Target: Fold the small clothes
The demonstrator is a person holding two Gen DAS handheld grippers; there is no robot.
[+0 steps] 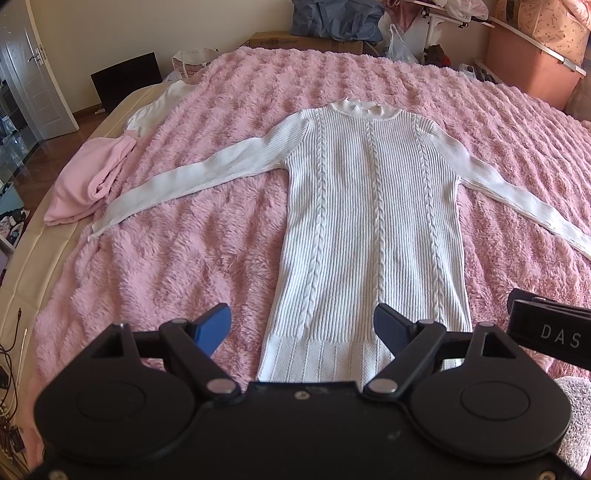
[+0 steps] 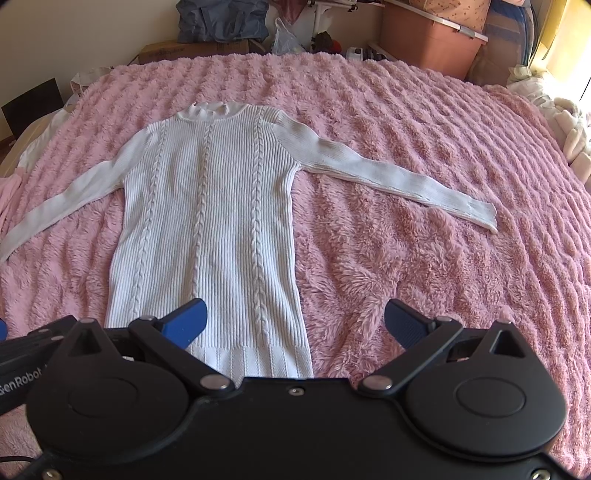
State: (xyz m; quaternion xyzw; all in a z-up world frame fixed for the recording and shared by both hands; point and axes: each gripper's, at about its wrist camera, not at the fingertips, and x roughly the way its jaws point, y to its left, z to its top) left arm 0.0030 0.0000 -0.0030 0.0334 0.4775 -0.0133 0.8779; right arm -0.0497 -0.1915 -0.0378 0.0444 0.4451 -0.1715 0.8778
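A white cable-knit sweater (image 1: 369, 229) (image 2: 207, 229) lies flat and face up on the pink fluffy blanket (image 1: 207, 266) (image 2: 406, 258), collar far, hem near, both sleeves spread outward. My left gripper (image 1: 303, 332) hovers open above the hem's left part, holding nothing. My right gripper (image 2: 295, 325) hovers open over the hem's right corner, also holding nothing. Part of the right gripper's body (image 1: 546, 332) shows at the right edge of the left wrist view.
A crumpled pink garment (image 1: 88, 184) and a white garment (image 1: 155, 107) lie at the bed's left edge. Cardboard boxes (image 2: 192, 51), bags (image 1: 336, 18) and a pink storage bin (image 2: 428, 40) stand beyond the far side. White bedding (image 2: 565, 122) is at the right.
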